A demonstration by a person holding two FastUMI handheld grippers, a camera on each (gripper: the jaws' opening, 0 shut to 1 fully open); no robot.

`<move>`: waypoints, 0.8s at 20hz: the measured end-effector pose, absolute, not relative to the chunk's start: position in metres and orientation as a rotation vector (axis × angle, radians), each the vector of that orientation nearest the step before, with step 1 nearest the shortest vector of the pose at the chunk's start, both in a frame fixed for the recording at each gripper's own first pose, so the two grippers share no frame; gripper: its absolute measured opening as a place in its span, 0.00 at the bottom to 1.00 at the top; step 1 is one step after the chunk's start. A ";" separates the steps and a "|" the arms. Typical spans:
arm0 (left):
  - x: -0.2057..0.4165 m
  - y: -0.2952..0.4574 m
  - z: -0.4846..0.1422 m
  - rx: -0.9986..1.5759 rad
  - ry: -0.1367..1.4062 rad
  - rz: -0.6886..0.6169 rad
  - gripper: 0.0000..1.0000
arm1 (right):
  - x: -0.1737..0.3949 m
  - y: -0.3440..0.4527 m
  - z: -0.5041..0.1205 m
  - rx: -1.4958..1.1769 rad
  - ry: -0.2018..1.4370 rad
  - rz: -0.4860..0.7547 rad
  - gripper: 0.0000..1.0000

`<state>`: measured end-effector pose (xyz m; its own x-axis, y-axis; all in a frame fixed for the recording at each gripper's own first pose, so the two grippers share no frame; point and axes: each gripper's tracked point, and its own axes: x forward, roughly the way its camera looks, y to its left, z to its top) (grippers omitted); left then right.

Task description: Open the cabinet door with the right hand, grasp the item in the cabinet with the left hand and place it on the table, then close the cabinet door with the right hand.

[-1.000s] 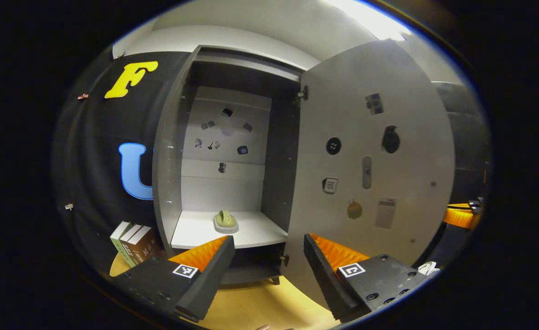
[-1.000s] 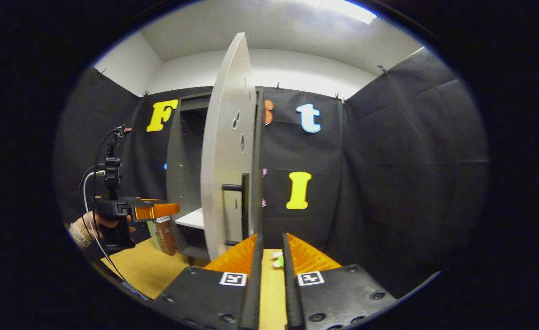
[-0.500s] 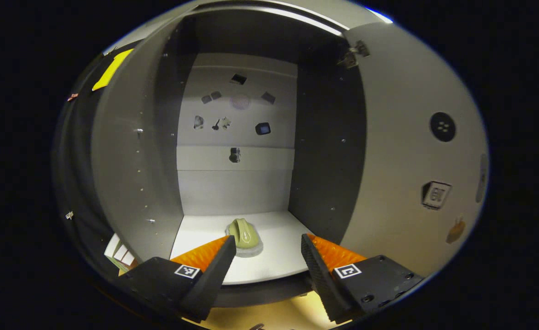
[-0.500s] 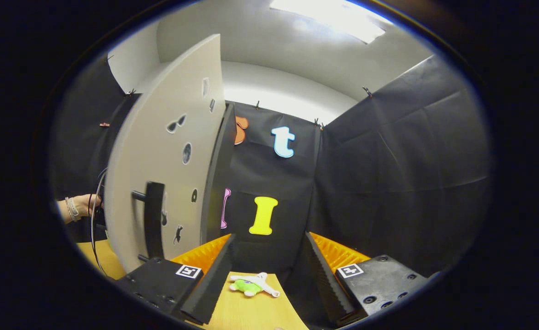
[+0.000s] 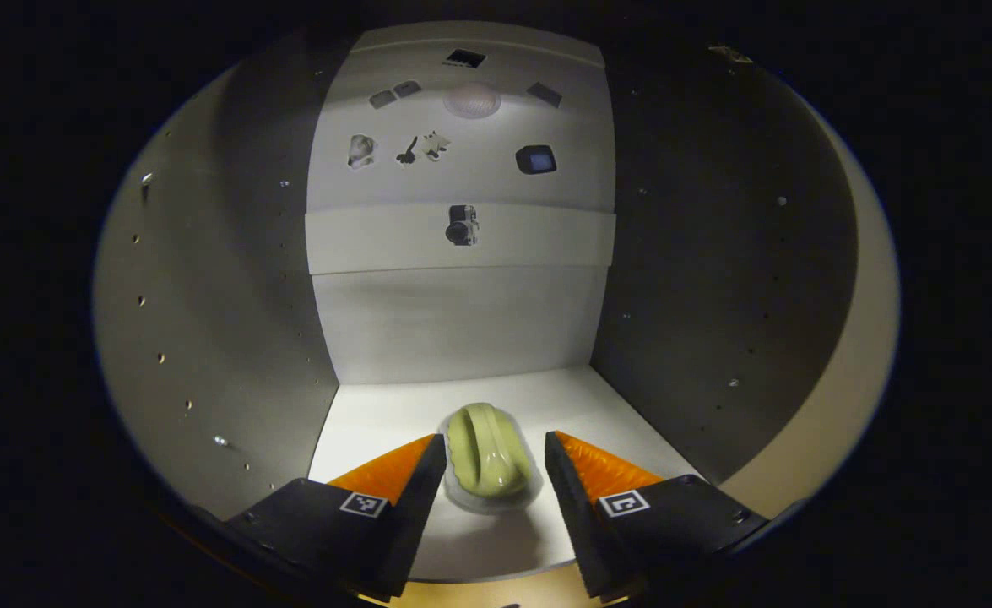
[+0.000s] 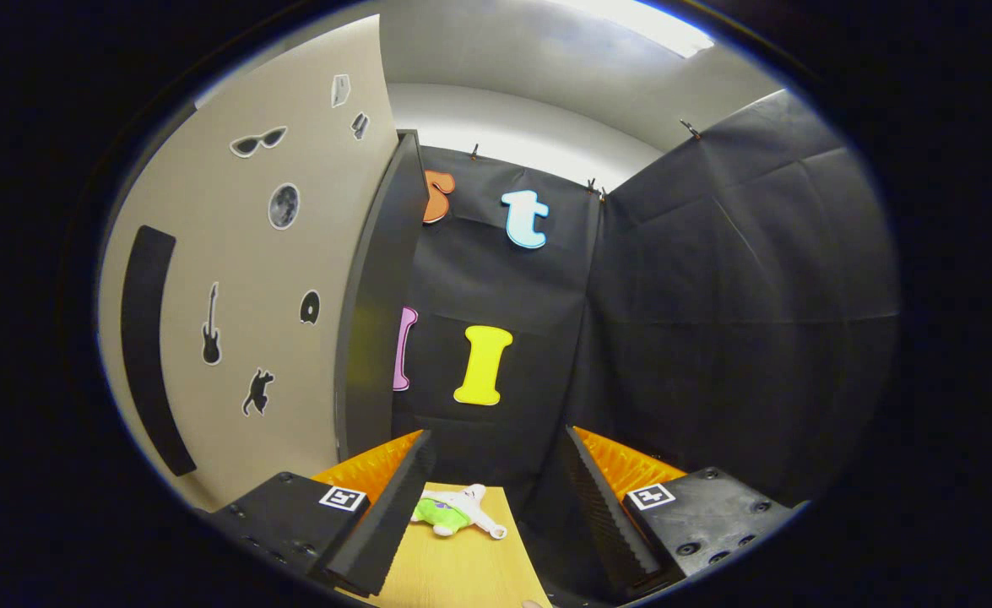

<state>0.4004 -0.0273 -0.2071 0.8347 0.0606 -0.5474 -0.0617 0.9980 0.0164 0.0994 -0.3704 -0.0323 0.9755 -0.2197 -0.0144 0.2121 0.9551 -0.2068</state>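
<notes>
door (image 6: 251,279) stands open; left gripper (image 5: 489,460), jaws wide, straddles the green item (image 5: 487,452) near the shelf's (image 5: 377,422) front edge, ungrasped; right gripper (image 6: 496,498) idles wide apart; placing, closing remain.

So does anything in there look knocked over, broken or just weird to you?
Nothing stands out. The green item sits flat on the cabinet shelf, framed by the open left gripper. A small toy figure lies on its side on the table, which may be deliberate.

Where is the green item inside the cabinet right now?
In the left gripper view, the green item sits on the cabinet shelf near its front edge, between the open fingers of the left tongs, neither visibly touching it.
</notes>
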 end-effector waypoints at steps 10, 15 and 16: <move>0.437 -0.029 -0.237 0.020 0.660 0.082 0.53 | 0.118 -0.391 -0.043 -0.216 0.049 -0.238 0.96; 0.435 -0.029 -0.248 0.011 0.708 0.101 0.27 | 0.117 -0.395 -0.042 -0.212 0.045 -0.248 0.96; 0.435 -0.029 -0.248 0.025 0.709 0.108 0.24 | 0.118 -0.394 -0.042 -0.210 0.042 -0.245 0.96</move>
